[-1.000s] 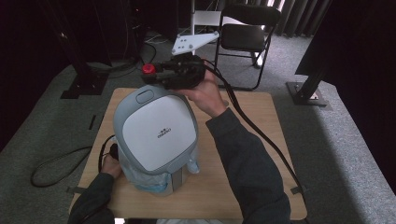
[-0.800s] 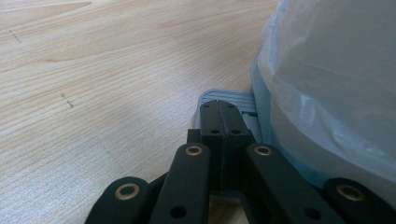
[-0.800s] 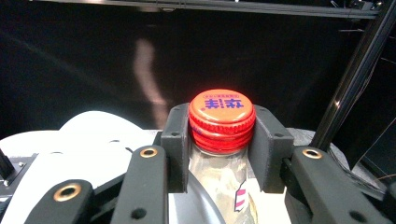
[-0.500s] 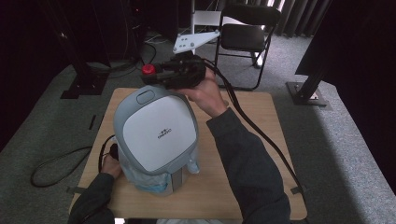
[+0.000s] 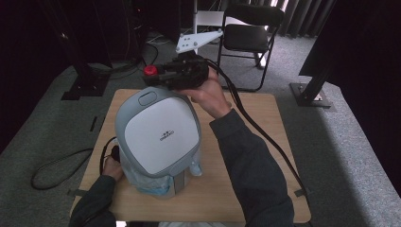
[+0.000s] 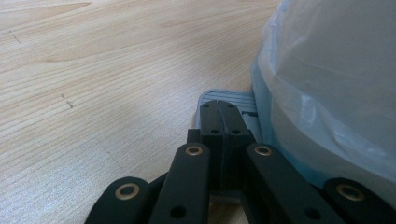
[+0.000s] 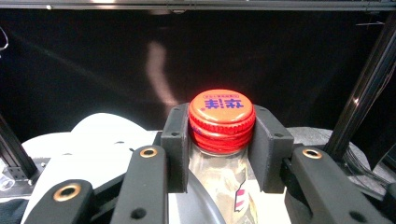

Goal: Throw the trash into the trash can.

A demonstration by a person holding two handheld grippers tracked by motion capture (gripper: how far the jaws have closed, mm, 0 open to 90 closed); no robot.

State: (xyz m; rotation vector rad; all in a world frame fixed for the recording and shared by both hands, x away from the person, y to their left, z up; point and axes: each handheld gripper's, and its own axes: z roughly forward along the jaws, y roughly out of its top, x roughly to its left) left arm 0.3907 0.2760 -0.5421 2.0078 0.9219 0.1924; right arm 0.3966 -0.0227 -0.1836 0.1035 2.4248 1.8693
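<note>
A white and grey pedal bin (image 5: 161, 132) with a pale blue liner bag (image 6: 336, 70) stands on the wooden table (image 5: 255, 123). My left gripper (image 6: 219, 109) is shut, its joined tips resting on the bin's grey ribbed pedal (image 6: 236, 95) at the base. In the high view that gripper (image 5: 113, 151) is half hidden at the bin's left side. My right gripper (image 7: 222, 140) is shut on the neck of a clear bottle with a red cap (image 7: 222, 114). It holds the bottle (image 5: 150, 71) upright just beyond the bin's far edge.
A black folding chair (image 5: 250, 35) stands behind the table. Dark stand bases sit on the grey carpet at left (image 5: 78, 90) and right (image 5: 309, 94). A cable (image 5: 56, 165) loops on the floor at the left. The right gripper's cable (image 5: 265, 137) trails across the table.
</note>
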